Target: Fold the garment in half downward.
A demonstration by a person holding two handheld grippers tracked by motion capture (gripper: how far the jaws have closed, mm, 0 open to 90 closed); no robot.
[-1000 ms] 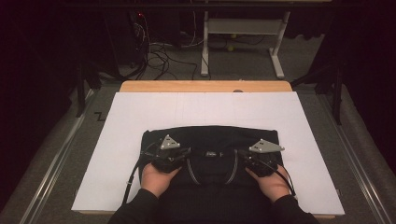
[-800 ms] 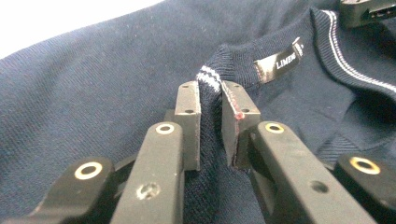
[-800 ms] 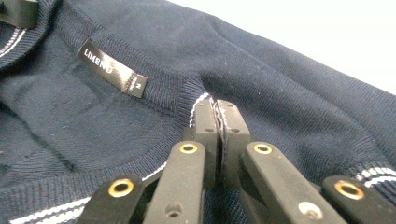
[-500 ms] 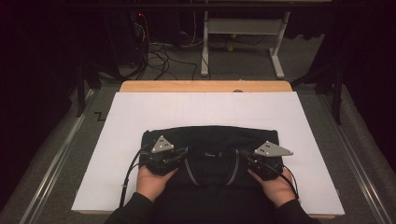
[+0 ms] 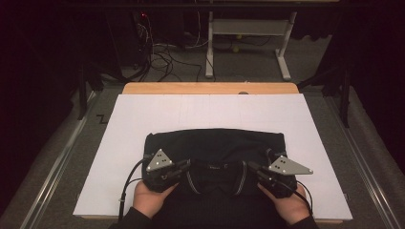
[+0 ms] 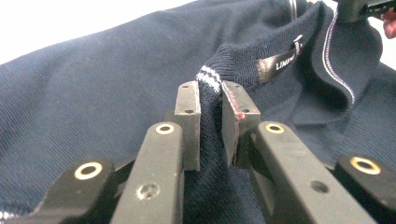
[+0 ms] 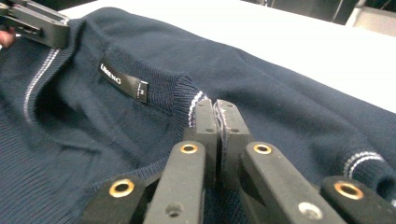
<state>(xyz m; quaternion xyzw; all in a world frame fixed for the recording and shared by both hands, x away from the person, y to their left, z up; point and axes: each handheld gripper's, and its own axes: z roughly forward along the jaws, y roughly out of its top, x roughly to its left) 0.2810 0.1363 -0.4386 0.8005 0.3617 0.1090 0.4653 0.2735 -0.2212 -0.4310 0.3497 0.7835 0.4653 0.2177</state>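
Observation:
A dark navy polo shirt lies on the white table cover, its collar toward the near edge. My left gripper is shut on the left side of the collar. In the left gripper view its jaws pinch the white-striped collar edge, next to the neck label. My right gripper is shut on the right side of the collar. Its jaws clamp a fold of the knit beside the striped edge, with the label to their left. A striped sleeve cuff lies at the right.
The wooden table edge shows beyond the white cover. Metal rails run along both sides of the table. Behind it are a white desk frame and cables on the floor. The cover is bare past the shirt.
Both hands have drawn back toward the near edge of the table, a little apart and slightly higher, pulling the collar with them. Both grips stay shut on the fabric.

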